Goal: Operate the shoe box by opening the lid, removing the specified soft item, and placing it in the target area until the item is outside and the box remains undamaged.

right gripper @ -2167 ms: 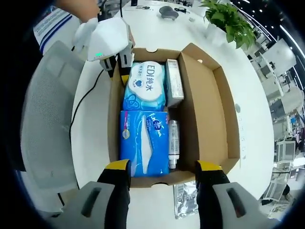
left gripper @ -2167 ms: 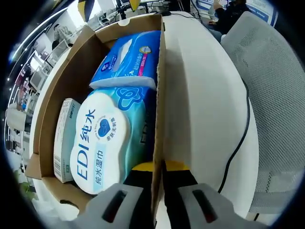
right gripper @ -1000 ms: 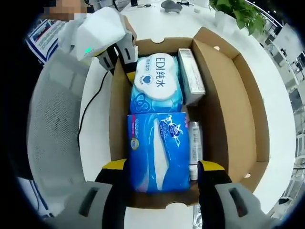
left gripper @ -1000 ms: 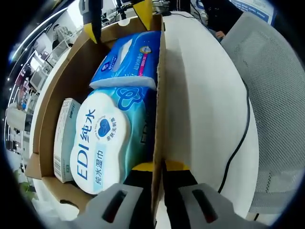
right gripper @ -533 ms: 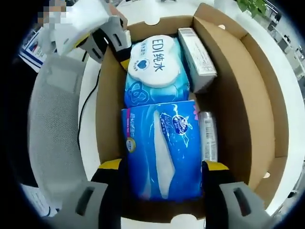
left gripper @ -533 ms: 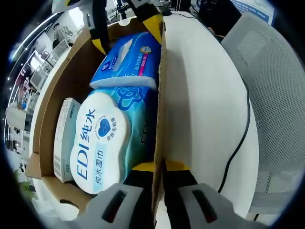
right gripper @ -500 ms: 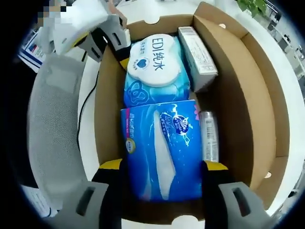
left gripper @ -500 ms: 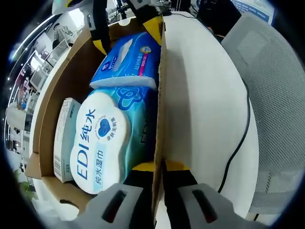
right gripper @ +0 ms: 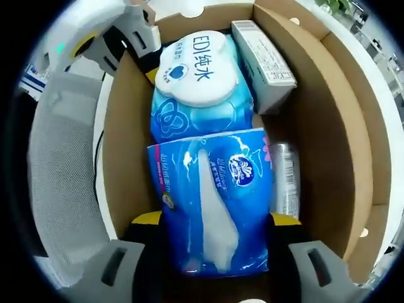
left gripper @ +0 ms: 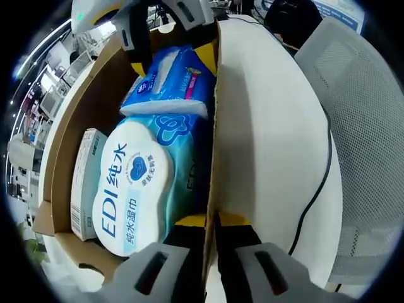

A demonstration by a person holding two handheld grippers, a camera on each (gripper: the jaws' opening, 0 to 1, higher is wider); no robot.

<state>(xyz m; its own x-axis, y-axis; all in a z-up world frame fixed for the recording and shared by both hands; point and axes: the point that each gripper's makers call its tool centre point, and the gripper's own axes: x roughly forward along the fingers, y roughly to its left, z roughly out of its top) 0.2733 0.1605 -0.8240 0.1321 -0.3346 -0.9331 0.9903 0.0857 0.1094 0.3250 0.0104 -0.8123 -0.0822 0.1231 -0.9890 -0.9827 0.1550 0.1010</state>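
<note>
Blue tissue pack [right gripper: 214, 202] straddled by open jaws of right hand-held gripper [right gripper: 214, 222], inside open shoe box [right gripper: 328, 126]. Box side wall [left gripper: 211, 126] pinched by left hand-held gripper [left gripper: 210, 222]. Pack best squeezed gently, lifted straight, wet wipes pack [right gripper: 199, 88] beyond left undisturbed.

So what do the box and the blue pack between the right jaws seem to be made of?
The box looks like brown cardboard: matte walls, raw cut edges. The blue pack seems to be soft, glossy plastic film, since it wrinkles and shines; probably tissues inside. The right gripper straddles it.
</note>
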